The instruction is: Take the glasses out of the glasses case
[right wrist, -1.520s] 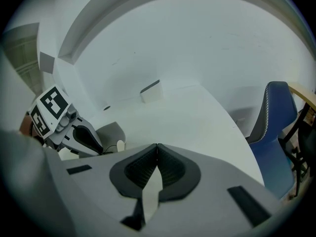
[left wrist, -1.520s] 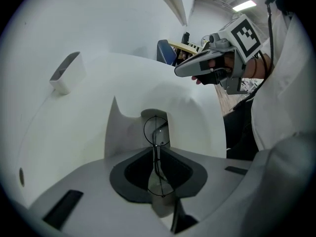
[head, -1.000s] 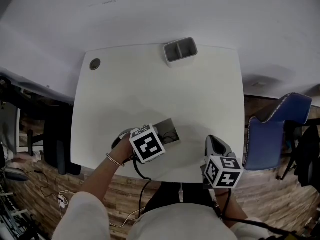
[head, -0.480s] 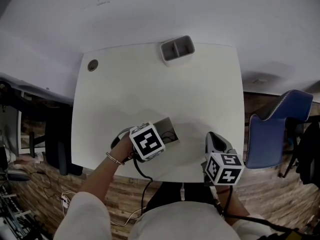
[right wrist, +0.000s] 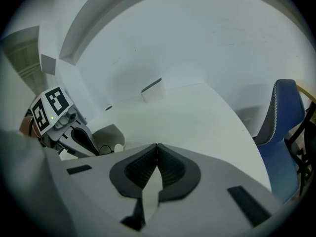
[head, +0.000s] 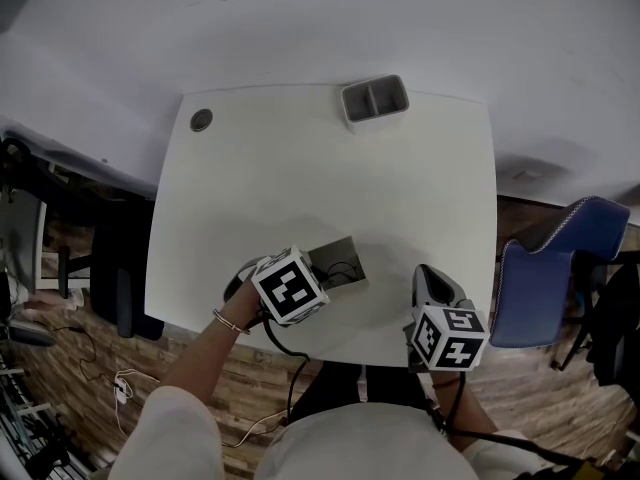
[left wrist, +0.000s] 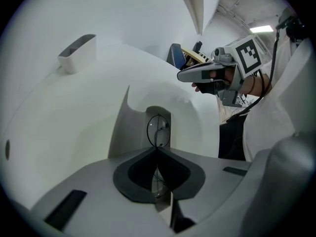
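Closing on the glasses (left wrist: pixel 158 131) is the one change: the left claw (left wrist: pixel 157 148) has just been drawing its jaws in, and they now stand narrow, pads pinching the thin dark wire of the frame. Both hands and the glasses case (head: pixel 335 260) have kept their places on the counter (head: pixel 400 188).

That counter is a plain white slab with rounded corners. At its far edge, well away from both claws, sits a small white two-compartment tray (head: pixel 375 100). A round dark grommet (head: pixel 201 120) lies at the far left corner. Behind the counter rises a pale wall (head: pixel 400 18). Wooden floor planks (head: pixel 70 358) show to the left, and a blue chair (head: pixel 560 253) stands off to the right of the right claw (right wrist: pixel 156 147).

Directly ahead of the left claw's tips lies the grey case, open, with one flap standing up to the left of the jaws. The glasses are inside it, touching the pads. One round lens ring stands on edge just past the tips and reads as a narrow oval from there. Seen from the right claw, two rings sit side by side, so the frame's long axis seems to run away from the left claw along the line it points, following the length of the case.

The right claw hovers over the near edge, well to the right of the case, jaws together with nothing between them.
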Tool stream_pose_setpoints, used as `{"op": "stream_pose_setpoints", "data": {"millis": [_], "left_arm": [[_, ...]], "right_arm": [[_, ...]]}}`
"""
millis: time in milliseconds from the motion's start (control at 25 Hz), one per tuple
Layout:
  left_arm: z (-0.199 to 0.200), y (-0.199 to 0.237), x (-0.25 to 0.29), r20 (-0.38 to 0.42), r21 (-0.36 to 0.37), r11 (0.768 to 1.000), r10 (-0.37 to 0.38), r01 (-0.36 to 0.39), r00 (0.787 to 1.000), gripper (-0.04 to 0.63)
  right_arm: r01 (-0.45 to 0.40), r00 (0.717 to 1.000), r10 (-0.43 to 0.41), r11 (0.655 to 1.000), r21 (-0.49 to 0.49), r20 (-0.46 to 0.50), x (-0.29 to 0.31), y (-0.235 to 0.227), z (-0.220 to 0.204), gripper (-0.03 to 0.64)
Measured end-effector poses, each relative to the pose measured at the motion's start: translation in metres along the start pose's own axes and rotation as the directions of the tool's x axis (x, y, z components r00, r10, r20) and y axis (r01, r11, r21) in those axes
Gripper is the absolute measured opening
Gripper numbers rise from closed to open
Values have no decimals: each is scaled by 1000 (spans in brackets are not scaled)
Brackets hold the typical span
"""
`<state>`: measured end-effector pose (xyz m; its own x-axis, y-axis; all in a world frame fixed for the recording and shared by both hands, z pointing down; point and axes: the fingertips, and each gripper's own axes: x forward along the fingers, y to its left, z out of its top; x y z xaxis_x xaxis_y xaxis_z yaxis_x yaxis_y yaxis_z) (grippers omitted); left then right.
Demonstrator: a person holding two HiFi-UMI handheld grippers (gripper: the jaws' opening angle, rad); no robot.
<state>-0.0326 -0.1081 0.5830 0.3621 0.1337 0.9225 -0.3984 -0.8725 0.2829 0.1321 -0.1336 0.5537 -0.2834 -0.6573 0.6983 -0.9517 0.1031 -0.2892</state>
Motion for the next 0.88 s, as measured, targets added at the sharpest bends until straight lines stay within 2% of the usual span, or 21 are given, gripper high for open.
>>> {"op": "stream_pose_setpoints", "data": {"millis": [160,360,600,880], "left_arm": [[-6,2,-5,20,-21,1000,20,-20,1000,23],[-7,3,-12,81,-57,998,42,-38,996,23],[-3,5,-22,118,-63,993,104,-97,988,23],[-1,11,-39,209,-126,978,188,-164,960,23]], "right_arm": [[-4,1000,4,1000,-10,5,-1,4,1,32],[-1,1000,2,1000,-17,11,-5,6,2,32],[-1,1000,2,1000,-28,25,-13,9,2,32],[-9,999,11,998,-57,40,-22,17,4,32]]}}
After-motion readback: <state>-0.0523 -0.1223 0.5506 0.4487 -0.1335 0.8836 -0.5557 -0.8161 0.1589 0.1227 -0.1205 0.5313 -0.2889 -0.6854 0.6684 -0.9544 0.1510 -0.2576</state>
